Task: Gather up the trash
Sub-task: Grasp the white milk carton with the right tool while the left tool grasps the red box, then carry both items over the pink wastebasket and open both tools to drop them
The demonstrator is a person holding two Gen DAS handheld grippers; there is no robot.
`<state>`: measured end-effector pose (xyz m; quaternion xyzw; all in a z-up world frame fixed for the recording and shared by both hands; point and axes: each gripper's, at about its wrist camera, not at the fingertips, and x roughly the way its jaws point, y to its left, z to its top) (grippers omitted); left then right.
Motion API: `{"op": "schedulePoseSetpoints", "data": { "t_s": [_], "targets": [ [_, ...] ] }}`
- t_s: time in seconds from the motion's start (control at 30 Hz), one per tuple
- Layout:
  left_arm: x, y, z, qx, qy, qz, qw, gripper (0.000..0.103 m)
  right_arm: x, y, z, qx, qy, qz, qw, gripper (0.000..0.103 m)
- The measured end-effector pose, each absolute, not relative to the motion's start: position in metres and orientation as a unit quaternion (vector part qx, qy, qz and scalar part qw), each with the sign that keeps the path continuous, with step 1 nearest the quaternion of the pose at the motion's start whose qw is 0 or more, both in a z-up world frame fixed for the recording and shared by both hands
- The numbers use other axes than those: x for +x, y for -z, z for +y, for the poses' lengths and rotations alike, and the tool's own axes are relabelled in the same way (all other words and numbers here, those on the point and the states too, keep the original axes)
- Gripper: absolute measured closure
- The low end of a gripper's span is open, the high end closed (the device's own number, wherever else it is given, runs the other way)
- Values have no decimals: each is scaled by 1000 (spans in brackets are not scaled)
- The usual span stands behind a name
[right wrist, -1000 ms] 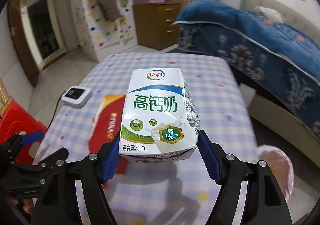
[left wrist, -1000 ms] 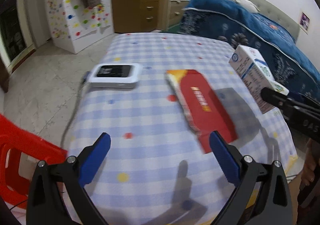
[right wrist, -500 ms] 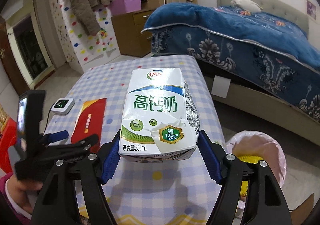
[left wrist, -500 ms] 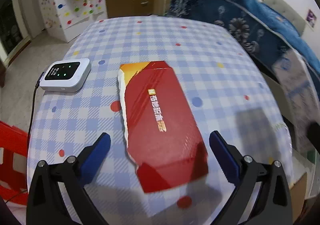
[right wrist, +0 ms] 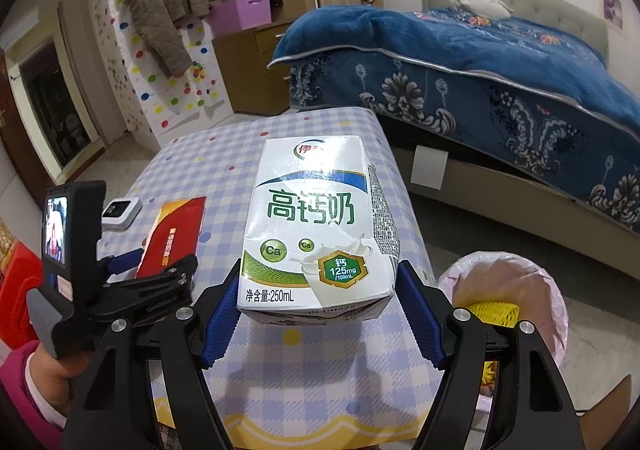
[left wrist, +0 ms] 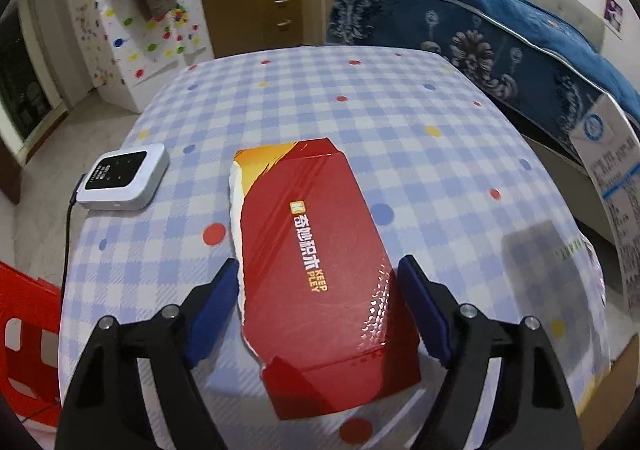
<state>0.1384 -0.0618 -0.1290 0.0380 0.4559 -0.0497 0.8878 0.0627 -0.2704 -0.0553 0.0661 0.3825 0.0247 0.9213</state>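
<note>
A flat red cardboard box (left wrist: 316, 274) lies on the checkered tablecloth (left wrist: 360, 110). My left gripper (left wrist: 320, 306) is open, its blue pads on either side of the box's near half, close to its edges. The box also shows in the right wrist view (right wrist: 174, 234). My right gripper (right wrist: 320, 314) is shut on a white milk carton (right wrist: 316, 230) and holds it above the table's right edge; the carton shows at the right edge of the left wrist view (left wrist: 612, 178). A pink-lined trash bin (right wrist: 512, 306) stands on the floor to the right, with a yellow foam net inside.
A white device (left wrist: 124, 176) with a black cable lies on the table's left side. A red plastic chair (left wrist: 24, 346) stands at the left. A bed with a blue blanket (right wrist: 480, 62) runs along the right. A wooden dresser (left wrist: 264, 6) stands beyond the table.
My left gripper has come down and forward over the red box, its pads now flanking it. My right gripper has carried the milk carton rightward toward the bin.
</note>
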Motion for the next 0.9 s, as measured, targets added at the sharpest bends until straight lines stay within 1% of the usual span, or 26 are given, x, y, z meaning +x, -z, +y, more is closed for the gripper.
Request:
{"op": "schedulePoseSetpoints", "data": {
  "t_s": [0.2, 0.43, 0.67, 0.9],
  "targets": [
    [113, 113, -48, -10, 111, 451, 885, 26, 55, 47, -270, 69, -24, 374, 924, 30],
    [89, 86, -54, -25, 149, 429, 891, 26, 45, 42, -274, 73, -22, 369, 926, 30],
    [80, 69, -96, -5, 201, 411, 889, 26, 22, 36, -295, 72, 12, 358, 931, 30],
    [76, 62, -158, 22, 261, 400, 878, 26, -2, 42, -349, 88, 76, 358, 926, 30]
  ]
}}
